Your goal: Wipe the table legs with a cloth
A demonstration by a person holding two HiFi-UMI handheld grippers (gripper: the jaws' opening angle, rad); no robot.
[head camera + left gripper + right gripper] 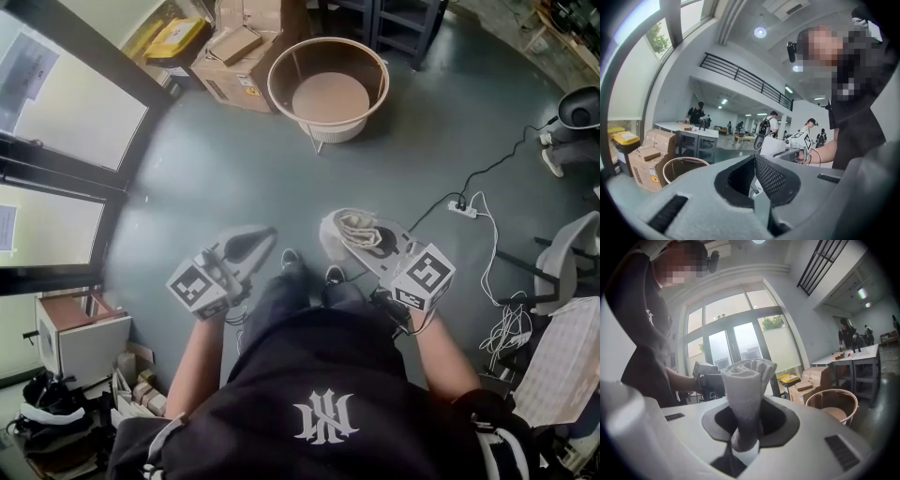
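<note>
My right tongs (339,231) pinch the cloth (362,229); my left tongs (260,239) are closed on nothing. The table (277,90) at twelve o'clock waits, no legs wiped yet, I think.

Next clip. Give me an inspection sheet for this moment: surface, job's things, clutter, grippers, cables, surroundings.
Surface: grey floor, with the person standing on it.
Job's things: round table ahead, apart from both grippers; cloth bunched up.
Clutter: cardboard boxes and a yellow bin beside the table; small cabinet at left.
Grippers: right gripper has its fingers shut on the cloth; left gripper has its fingers together, nothing between.
Cables: power strip on the floor at right, cables trailing from it.
Surroundings: windows at left, chair at right.
</note>
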